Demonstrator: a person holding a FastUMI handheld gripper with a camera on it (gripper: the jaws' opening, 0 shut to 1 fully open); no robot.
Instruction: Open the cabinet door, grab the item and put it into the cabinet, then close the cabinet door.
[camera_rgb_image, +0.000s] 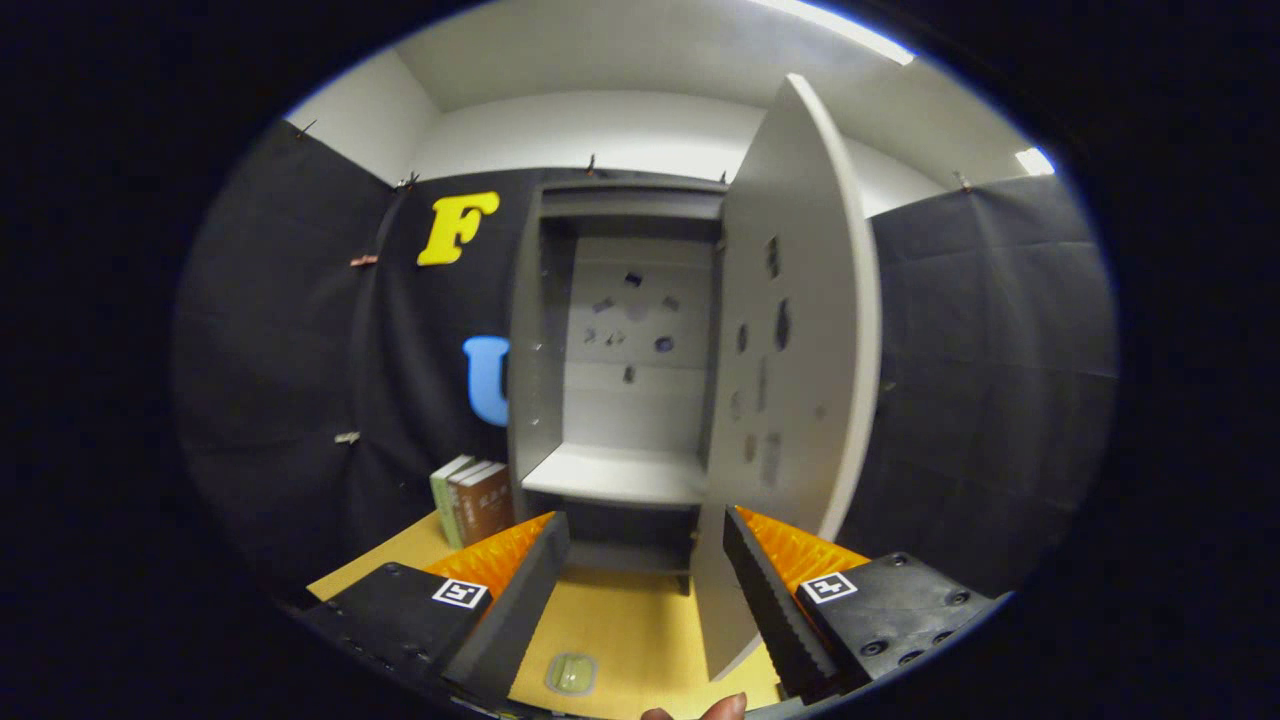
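Orange-backed and black-padded, the jaws of the gripper (645, 590) stand released and hold nothing, with bare tan surface (630, 620) showing between the 2 fingers. Low in that gap, nearest the camera and slightly left of centre, lies a small pale, rounded item (571, 673), flat on the surface and too blurred to identify; it sits behind the fingertips rather than ahead of them, so a grab looks to call for drawing the jaws back and down toward it. Its outline is close to square, with no clear long axis to line the fingers against. A fingertip (722, 706) of the person holding the tool shows at the very near edge.

Just past the right finger, the cabinet door (795, 330) stands swung wide open, its lower edge close beside that finger's tip. Beyond both fingers and straight ahead is the grey cabinet (528, 340), its pale shelf (615, 475) bare and facing the jaws. Left of the cabinet's foot, a few books (470, 500) stand upright on the surface against the booth's black wall.

With the door already open, the step in hand appears to be fetching the item.
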